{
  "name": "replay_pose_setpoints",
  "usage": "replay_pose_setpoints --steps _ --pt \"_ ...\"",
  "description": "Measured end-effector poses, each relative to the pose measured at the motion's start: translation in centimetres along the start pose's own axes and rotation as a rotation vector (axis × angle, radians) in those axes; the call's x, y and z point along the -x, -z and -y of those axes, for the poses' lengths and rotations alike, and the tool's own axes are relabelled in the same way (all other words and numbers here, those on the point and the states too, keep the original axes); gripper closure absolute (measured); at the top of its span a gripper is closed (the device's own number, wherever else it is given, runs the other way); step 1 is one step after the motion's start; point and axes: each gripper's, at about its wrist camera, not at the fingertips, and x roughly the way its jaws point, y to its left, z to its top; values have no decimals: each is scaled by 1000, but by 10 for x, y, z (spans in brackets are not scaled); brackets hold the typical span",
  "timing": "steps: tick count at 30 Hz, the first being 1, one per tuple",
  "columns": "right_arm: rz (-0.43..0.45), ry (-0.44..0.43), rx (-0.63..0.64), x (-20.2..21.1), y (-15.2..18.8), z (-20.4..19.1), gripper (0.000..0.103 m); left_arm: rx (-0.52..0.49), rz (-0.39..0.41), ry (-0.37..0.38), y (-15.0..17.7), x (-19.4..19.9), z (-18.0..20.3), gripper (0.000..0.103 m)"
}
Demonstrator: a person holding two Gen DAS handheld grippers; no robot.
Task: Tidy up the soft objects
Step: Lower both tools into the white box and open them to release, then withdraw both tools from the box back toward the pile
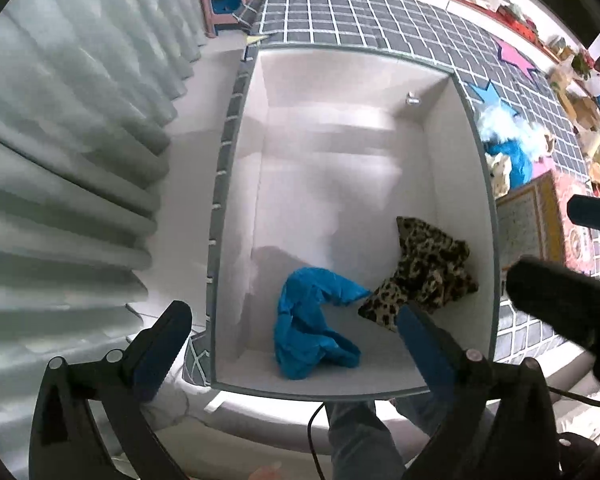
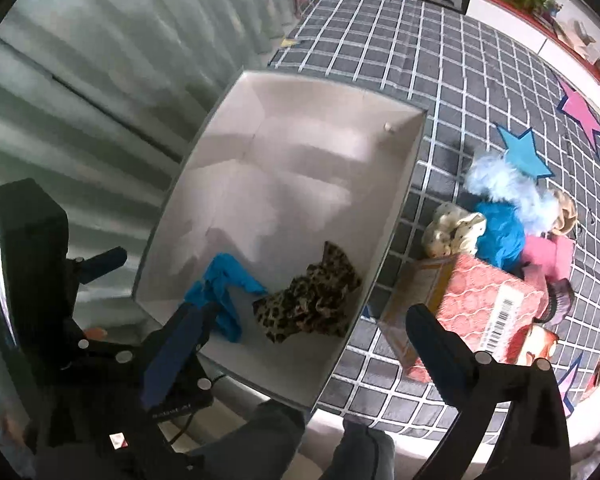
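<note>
Inside white box [image 1: 476, 184], blue cloth [image 1: 312, 328], leopard cloth [image 1: 424, 272] (touching)

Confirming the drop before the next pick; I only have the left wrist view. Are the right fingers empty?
Observer: Yes. The right gripper is open with nothing between its fingers. The leopard cloth and blue cloth lie in the white box.
Operator: What's left outside? I only see some blue fluff at my edge.
Observer: There's a pile on the checked mat: a fluffy pale-blue piece, a blue one, a cream spotted one and a pink one.
Operator: Anything near the pile?
Observer: A red patterned carton with a barcode label lies right of the box, on the near side of the pile.
</note>
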Motion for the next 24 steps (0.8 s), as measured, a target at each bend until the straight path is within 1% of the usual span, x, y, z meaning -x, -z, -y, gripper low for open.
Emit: replay_pose_setpoints --steps 5,18,21,24 --pt "38 16 -5 13 -5 1 0 4 17 4 -3 9 5 0" --pt "64 12 -55 25 -2 13 0 -3 17 4 -6 15 10 0" --pt "68 11 -75 29 -1 18 0 -8 4 16 -9 16 14 0" --pt "76 8 -105 37 0 27 0 -14 -9 44 -15 18 19 0"
